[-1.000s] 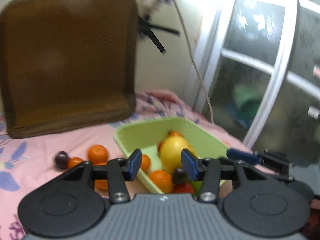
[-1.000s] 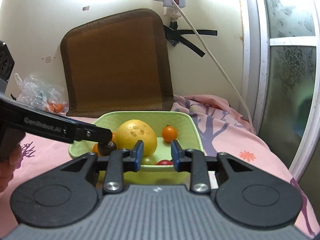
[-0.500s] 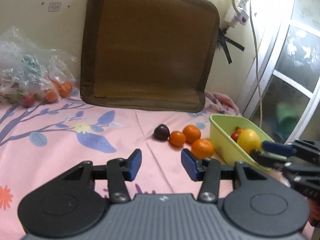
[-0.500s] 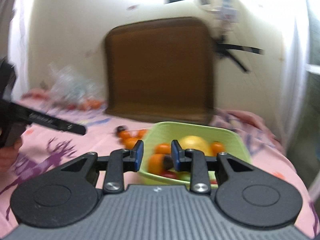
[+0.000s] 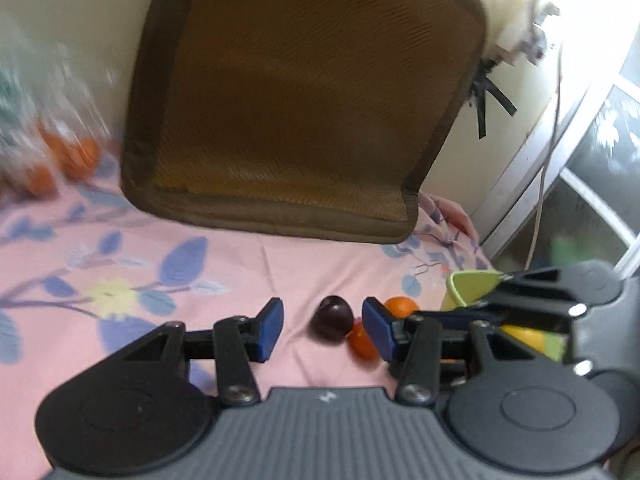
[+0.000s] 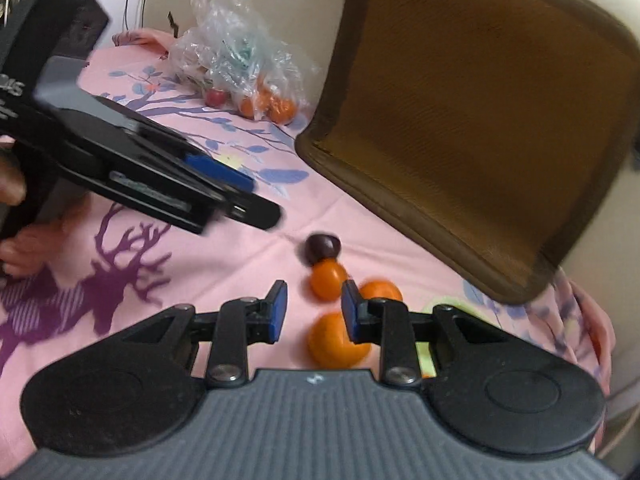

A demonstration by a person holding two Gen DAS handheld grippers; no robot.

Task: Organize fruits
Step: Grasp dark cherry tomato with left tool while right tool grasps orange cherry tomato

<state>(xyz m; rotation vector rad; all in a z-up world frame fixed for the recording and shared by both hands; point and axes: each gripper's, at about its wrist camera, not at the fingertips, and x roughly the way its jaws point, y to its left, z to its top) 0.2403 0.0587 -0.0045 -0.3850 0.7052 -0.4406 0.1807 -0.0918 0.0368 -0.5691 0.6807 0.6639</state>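
Both claws are built alike. The left claw (image 5: pixel 322 330) has a grey ribbed body with a small white mark at its middle, two round black discs at its flanks, black linkage arms pinned by silver screws, and blue pads on its fingertips (image 5: pixel 269 330). The right claw (image 6: pixel 312 312) repeats this: ribbed grey housing, black discs, silver screws, blue pads. Seen from the right wrist, the left claw shows white lettering along its black side.
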